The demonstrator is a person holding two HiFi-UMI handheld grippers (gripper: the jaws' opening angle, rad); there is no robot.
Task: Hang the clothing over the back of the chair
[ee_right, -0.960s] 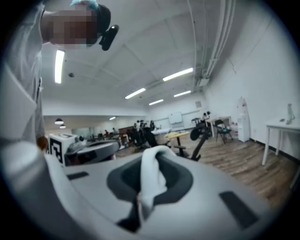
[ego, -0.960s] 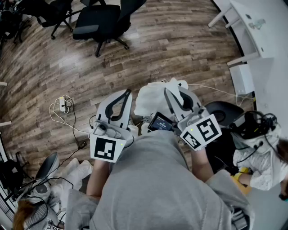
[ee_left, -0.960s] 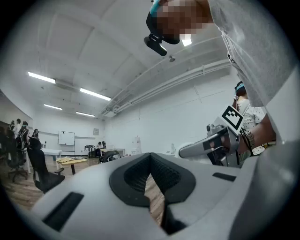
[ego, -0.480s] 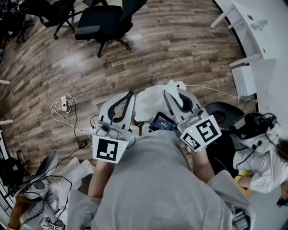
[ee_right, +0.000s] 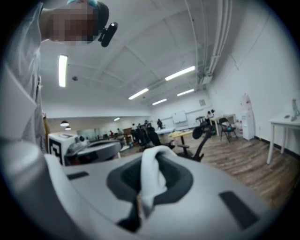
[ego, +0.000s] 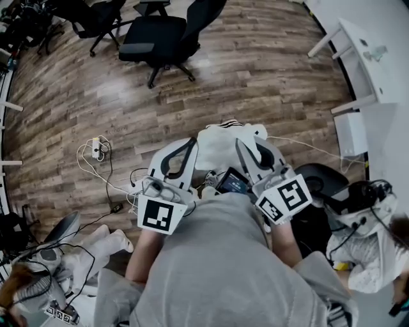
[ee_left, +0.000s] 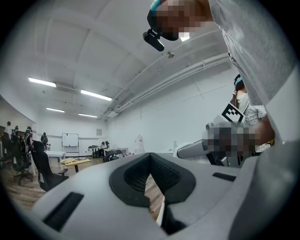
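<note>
A white garment (ego: 220, 144) with dark stripes at its far edge hangs bunched between my two grippers, in front of the person's grey shirt. My right gripper (ego: 238, 142) is shut on it; in the right gripper view a fold of the white clothing (ee_right: 153, 180) is pinched between the dark pads (ee_right: 123, 180). My left gripper (ego: 190, 143) sits just left of the garment with its jaws together. Its own view shows only a narrow slit with wood floor behind. A black office chair (ego: 163, 38) stands well ahead on the floor.
A second black chair (ego: 96, 16) stands far left. A white power strip (ego: 96, 148) with cables lies on the wood floor at left. At right are a white table (ego: 377, 54), a white box (ego: 351, 131), a black round seat (ego: 316, 179) and another person (ego: 370, 246).
The head view has shifted: the black chair now sits a little lower and further right. Both grippers and the garment have risen slightly in the picture, keeping their places relative to each other.
</note>
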